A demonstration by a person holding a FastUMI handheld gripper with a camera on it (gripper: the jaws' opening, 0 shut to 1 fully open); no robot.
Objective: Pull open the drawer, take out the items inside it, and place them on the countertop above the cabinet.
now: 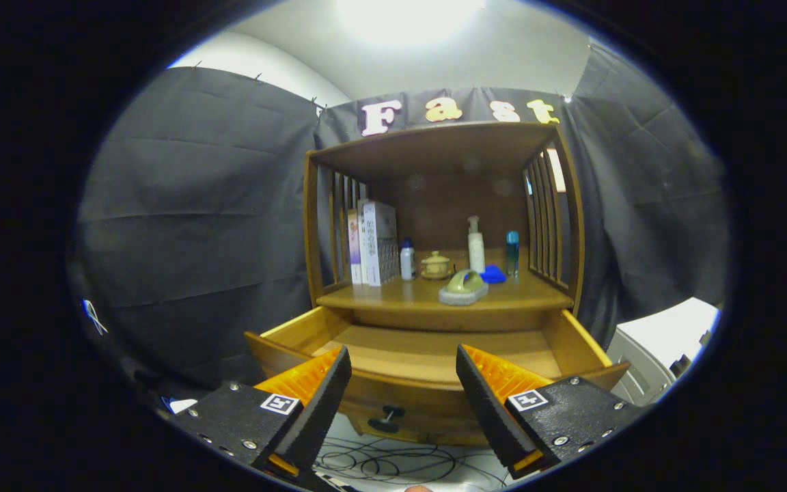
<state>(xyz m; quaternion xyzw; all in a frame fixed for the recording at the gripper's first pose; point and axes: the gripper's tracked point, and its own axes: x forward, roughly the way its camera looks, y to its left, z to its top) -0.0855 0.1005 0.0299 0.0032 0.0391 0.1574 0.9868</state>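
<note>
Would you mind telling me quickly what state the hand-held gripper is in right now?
Hand-held gripper: open, fingers spread apart and holding nothing, poised in front of the pulled-out drawer.

Countertop (393,295): we see books (374,242), three bottles, a lidded pot (435,264), a blue cloth (493,275), a green-handled brush (464,286).

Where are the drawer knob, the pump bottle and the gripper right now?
drawer knob (388,415): gripper view, on its dark round head.
pump bottle (477,250): gripper view, on its white body.
gripper (404,372): gripper view, open, midway between fingertips.
</note>
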